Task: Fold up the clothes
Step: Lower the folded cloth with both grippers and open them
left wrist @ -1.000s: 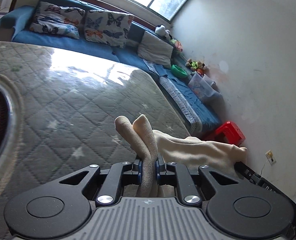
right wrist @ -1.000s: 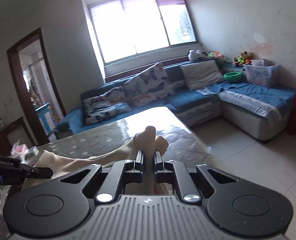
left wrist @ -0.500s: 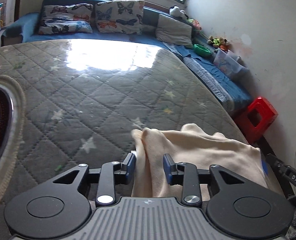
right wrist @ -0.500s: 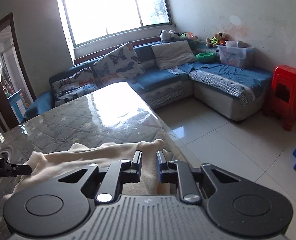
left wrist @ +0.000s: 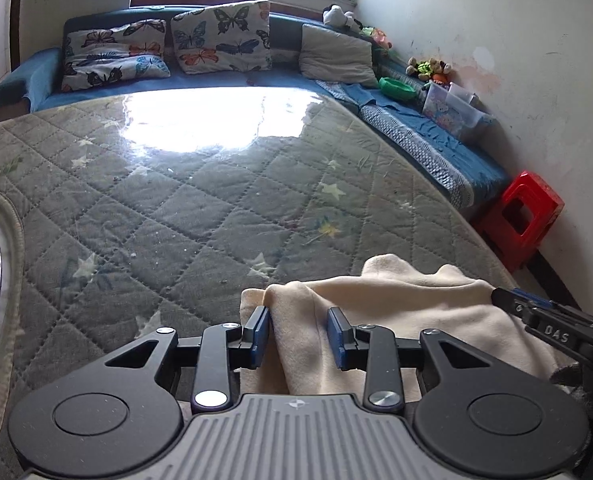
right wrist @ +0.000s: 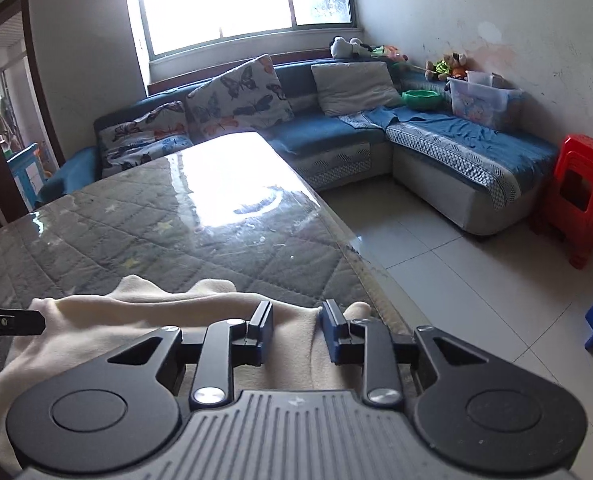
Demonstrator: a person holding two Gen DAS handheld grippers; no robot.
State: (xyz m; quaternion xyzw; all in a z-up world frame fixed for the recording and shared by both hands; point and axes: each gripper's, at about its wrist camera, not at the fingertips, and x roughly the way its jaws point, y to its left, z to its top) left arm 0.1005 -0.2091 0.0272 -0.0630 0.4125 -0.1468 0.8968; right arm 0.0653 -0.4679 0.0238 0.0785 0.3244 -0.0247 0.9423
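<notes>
Left gripper (left wrist: 298,334) and right gripper (right wrist: 296,332) (both spread apart) straddle the cream fleece garment (left wrist: 396,308) beneath them.

Blue sofa (right wrist: 328,136) w/ bright window (right wrist: 236,0)

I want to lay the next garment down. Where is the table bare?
Bare: the quilted table from the cream garment up to the sofa. Crowded: the near edge, where both open hand-held grippers, left and right, straddle the garment.
</notes>
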